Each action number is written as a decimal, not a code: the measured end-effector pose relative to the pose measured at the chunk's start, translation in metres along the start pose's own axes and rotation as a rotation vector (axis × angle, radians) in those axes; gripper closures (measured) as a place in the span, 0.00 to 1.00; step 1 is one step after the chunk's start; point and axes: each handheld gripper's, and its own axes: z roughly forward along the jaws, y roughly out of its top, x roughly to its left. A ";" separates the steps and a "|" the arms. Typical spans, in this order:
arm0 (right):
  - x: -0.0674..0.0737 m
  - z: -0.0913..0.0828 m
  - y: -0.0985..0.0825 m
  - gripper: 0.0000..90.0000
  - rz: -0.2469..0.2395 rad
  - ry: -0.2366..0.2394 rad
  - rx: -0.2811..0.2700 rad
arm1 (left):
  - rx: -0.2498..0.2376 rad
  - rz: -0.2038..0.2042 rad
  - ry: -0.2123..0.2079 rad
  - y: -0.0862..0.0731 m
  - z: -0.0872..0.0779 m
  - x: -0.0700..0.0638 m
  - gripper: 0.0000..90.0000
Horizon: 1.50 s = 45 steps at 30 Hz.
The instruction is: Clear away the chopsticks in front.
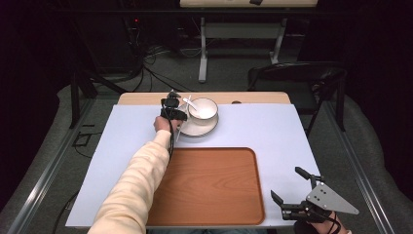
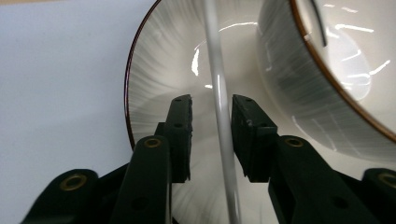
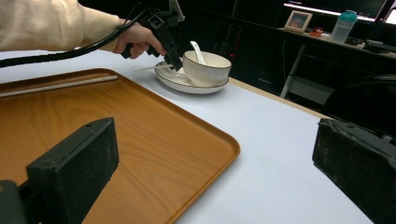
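the counter (image 1: 253, 126) is evenly lit from above while the room behind it falls off into near black. in the left gripper view, white glare streaks the glazed plate (image 2: 159, 70) and bowl (image 2: 299, 65), and the nearest black parts are soft and out of focus. the high view is slightly grainy.

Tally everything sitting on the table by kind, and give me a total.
Bowl: 1
Plate: 1
Spoon: 1
White sticks: 2
Wooden tray: 1
Total: 6
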 end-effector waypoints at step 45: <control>0.000 0.001 0.000 0.00 -0.001 -0.002 0.007 | -0.136 -0.047 -0.036 -0.013 -0.068 0.033 0.94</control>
